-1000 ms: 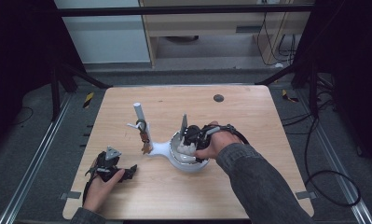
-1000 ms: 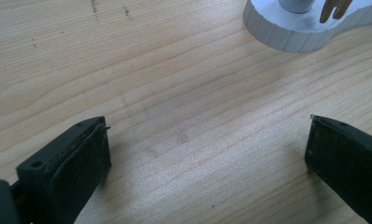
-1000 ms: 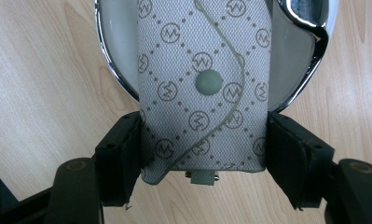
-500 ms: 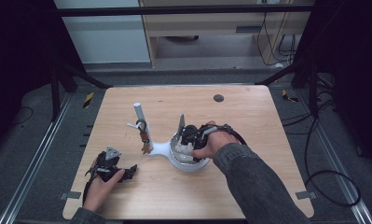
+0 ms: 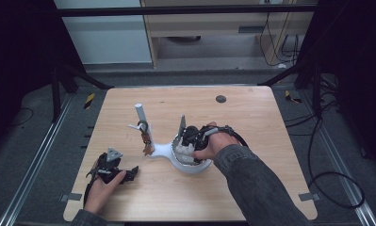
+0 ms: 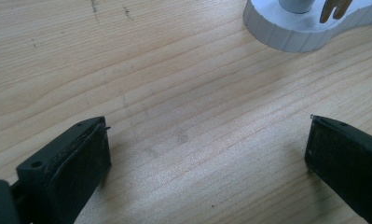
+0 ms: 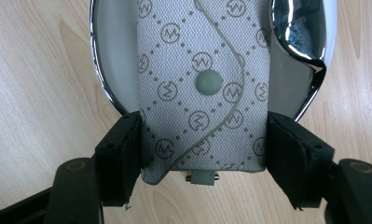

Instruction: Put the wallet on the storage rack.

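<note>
The right tongs [image 7: 203,154] clasp a grey key pouch [image 7: 204,88] by its two long edges, one jaw on each side, near the end that carries a small metal fitting. The pouch's long axis runs straight away from the tongs, toward 12 o'clock in the right gripper view, and its far part lies over the dish [image 7: 99,60], a white tray with a chromed rim; the near end overhangs the rim above the worktop [image 7: 39,93]. In the high view the right tongs [image 5: 188,139] sit on the dish [image 5: 195,167] at the worktop's centre, the hand coming in from about 4 o'clock. That dish joins a white stand whose post [image 5: 141,115] rises at about 10 o'clock from it, with a key-like thing [image 5: 147,141] hanging on a hook. The left tongs [image 5: 124,174] rest near the worktop's front left, at about 8 o'clock from the dish and well apart from it; their jaws stand wide, with nothing between them, and bare wood [image 6: 188,116] shows in the gap, the stand's ribbed base [image 6: 286,32] at about 1 o'clock. The right hand is by far the nearer, so any lift or placing looks like its job. The pouch's fabric repeats a circled monogram like an M or W among dotted diamonds, around a round snap [image 7: 208,81]; I can read no other writing.
</note>
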The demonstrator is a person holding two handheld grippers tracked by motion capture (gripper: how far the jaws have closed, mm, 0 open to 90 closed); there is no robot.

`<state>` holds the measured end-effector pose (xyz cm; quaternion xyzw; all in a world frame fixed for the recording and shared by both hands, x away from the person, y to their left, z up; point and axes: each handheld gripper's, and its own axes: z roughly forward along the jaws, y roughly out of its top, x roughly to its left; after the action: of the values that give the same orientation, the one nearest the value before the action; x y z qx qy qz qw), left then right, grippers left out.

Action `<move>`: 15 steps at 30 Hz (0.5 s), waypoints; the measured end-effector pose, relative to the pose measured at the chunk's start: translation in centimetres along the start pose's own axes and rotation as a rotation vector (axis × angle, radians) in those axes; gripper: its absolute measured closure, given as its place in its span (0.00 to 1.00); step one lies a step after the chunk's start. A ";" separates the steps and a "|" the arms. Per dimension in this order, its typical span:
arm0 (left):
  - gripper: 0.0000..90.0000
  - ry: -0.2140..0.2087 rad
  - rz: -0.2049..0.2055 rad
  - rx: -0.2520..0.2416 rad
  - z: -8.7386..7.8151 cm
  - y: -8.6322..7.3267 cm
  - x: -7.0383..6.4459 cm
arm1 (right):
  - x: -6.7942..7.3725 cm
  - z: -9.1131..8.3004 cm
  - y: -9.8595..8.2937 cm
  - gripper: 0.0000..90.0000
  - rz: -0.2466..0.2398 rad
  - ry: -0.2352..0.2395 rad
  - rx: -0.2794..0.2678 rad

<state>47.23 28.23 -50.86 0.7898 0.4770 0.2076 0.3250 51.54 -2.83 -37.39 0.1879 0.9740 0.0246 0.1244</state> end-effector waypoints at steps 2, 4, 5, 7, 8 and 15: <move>0.00 -0.001 0.001 0.000 0.0 0.0 0.0 | 0.0 0.1 0.0 0.35 0.001 0.001 -0.005; 0.00 -0.001 0.002 0.000 0.0 0.0 0.0 | 0.0 0.1 0.0 0.35 0.001 0.001 -0.005; 0.00 -0.001 0.002 0.000 0.0 0.0 0.0 | 0.0 0.2 0.1 0.35 0.001 0.001 -0.005; 0.00 -0.002 0.002 0.000 0.0 0.0 0.0 | 0.0 0.2 0.1 0.35 0.006 0.000 -0.005; 0.00 -0.002 0.002 0.000 0.0 0.0 0.0 | 0.0 0.2 0.1 0.35 0.006 0.002 -0.005; 0.00 -0.002 0.004 0.002 0.0 0.0 0.0 | -0.1 0.4 0.3 0.35 0.004 0.001 -0.005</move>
<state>47.24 28.24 -50.85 0.7913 0.4751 0.2071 0.3245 51.79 -2.58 -37.69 0.1894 0.9736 0.0273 0.1242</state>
